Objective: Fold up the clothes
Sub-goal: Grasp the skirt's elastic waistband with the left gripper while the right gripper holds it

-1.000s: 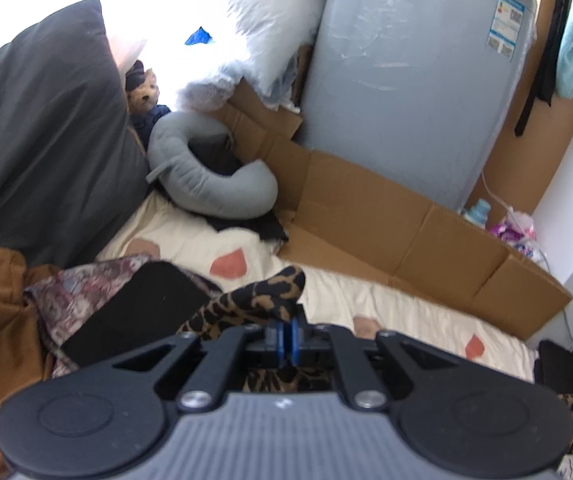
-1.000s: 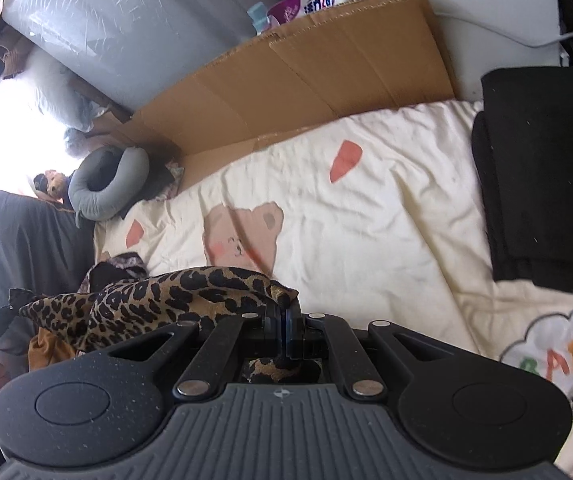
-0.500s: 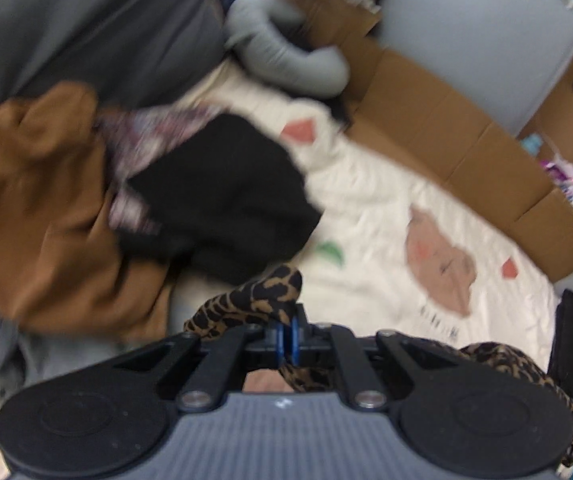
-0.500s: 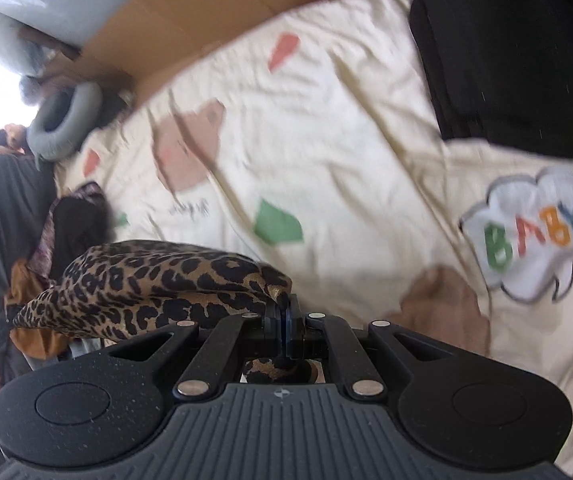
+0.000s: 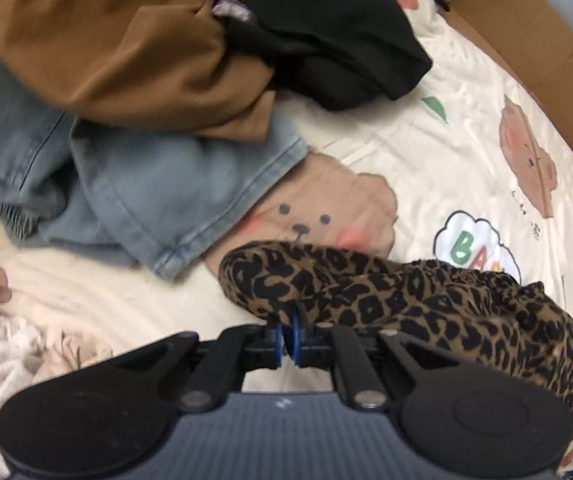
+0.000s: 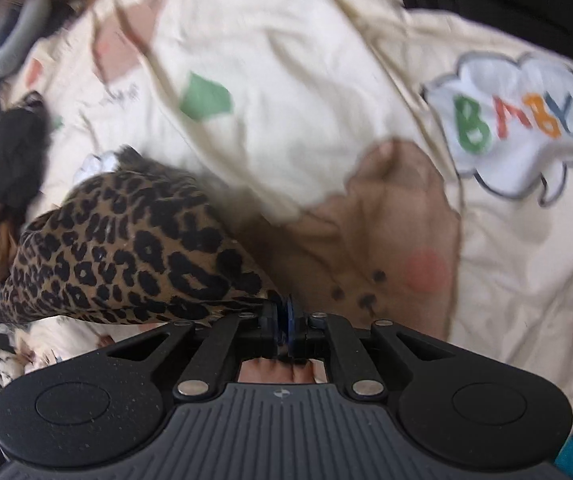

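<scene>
The leopard-print garment is laid on the bear-print bed sheet, pinched by the left tongs, now opening, and the closed right tongs.

Neck pillow blurred; edge-cropped

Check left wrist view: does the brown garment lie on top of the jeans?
Yes, the brown garment overlaps the upper part of the light-blue jeans.

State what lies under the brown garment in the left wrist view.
Light blue jeans show beneath the brown garment; how far they extend underneath is covered.
</scene>
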`<action>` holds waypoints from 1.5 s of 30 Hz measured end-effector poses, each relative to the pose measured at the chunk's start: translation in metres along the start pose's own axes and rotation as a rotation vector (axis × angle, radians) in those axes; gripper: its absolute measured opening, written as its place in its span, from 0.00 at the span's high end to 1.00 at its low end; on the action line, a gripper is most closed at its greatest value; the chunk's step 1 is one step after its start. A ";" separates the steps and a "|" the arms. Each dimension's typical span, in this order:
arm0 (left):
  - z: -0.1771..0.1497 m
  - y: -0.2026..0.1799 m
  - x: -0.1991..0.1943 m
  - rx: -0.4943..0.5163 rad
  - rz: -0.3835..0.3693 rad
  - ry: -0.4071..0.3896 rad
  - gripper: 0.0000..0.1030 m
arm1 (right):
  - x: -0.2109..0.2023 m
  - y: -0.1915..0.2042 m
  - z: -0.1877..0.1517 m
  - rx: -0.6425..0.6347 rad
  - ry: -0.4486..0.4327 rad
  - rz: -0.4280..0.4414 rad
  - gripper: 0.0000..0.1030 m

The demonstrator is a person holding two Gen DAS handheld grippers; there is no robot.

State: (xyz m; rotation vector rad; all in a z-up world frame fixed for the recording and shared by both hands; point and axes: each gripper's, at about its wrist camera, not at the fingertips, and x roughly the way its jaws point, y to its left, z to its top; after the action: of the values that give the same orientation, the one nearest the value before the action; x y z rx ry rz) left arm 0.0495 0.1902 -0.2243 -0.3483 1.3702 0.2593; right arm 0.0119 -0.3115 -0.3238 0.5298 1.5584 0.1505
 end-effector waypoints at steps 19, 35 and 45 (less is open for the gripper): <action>0.013 -0.011 0.007 -0.020 -0.008 -0.091 0.72 | -0.005 0.021 0.037 -0.081 -0.130 0.034 0.91; 0.004 -0.065 0.076 0.154 -0.146 0.003 0.69 | 0.029 0.083 0.067 -0.246 -0.151 0.079 0.74; -0.001 -0.075 0.093 0.209 -0.169 0.032 0.62 | 0.068 0.133 0.081 -0.410 -0.144 0.096 0.74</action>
State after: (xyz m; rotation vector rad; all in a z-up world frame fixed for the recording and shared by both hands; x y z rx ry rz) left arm 0.0942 0.1193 -0.3094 -0.2919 1.3770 -0.0297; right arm 0.1243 -0.1840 -0.3367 0.2835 1.3153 0.4830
